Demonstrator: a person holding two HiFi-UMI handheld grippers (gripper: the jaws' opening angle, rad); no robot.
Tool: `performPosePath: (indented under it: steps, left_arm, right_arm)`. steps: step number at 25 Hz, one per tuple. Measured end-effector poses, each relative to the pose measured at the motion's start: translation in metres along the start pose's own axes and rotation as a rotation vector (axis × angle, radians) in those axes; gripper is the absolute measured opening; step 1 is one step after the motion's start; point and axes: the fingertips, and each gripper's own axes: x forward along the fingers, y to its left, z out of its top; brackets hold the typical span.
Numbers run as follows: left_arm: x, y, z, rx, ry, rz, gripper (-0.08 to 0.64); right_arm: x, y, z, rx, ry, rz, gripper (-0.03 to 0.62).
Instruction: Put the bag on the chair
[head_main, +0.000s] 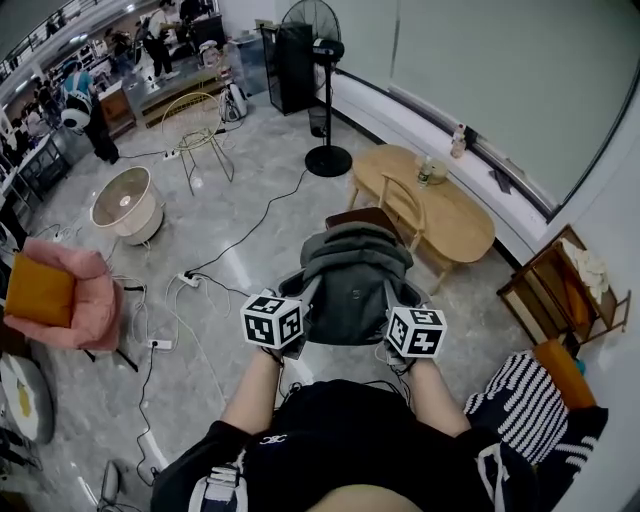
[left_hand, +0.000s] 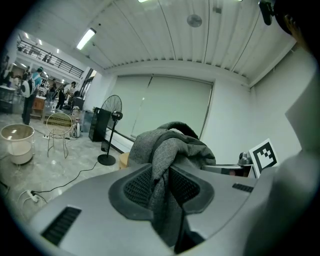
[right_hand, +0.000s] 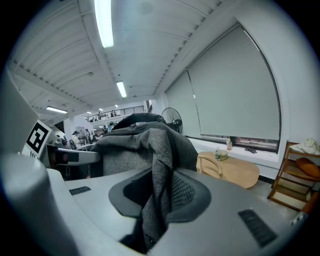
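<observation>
A grey fabric bag (head_main: 350, 275) hangs between my two grippers in front of the person's body. My left gripper (head_main: 303, 300) is shut on a strap of the bag (left_hand: 170, 145), with the cloth pinched between its pads (left_hand: 137, 187). A fold of the bag (right_hand: 140, 145) on the other side is clamped in my right gripper (head_main: 392, 302). Just beyond and below the bag stands a wooden chair (head_main: 400, 205) with a dark seat; the bag hides most of that seat. The chair's back (right_hand: 212, 165) shows in the right gripper view.
A light wooden oval table (head_main: 450, 215) with bottles stands behind the chair. A standing fan (head_main: 325, 100), a wire chair (head_main: 200, 130), a round white bin (head_main: 125, 205) and a pink armchair (head_main: 70, 295) lie to the left. Cables cross the floor. A low shelf (head_main: 560, 290) stands at the right.
</observation>
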Motion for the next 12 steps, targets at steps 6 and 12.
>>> performPosePath:
  steps: [6, 12]
  left_arm:
    - [-0.011, 0.042, 0.014, 0.016, -0.015, -0.035, 0.104]
    - [-0.016, 0.062, 0.027, 0.046, -0.036, -0.032, 0.104]
  right_arm:
    - [0.028, 0.035, 0.003, 0.009, -0.025, -0.034, 0.091]
    - [0.045, 0.051, 0.009, 0.012, -0.027, -0.02, 0.091]
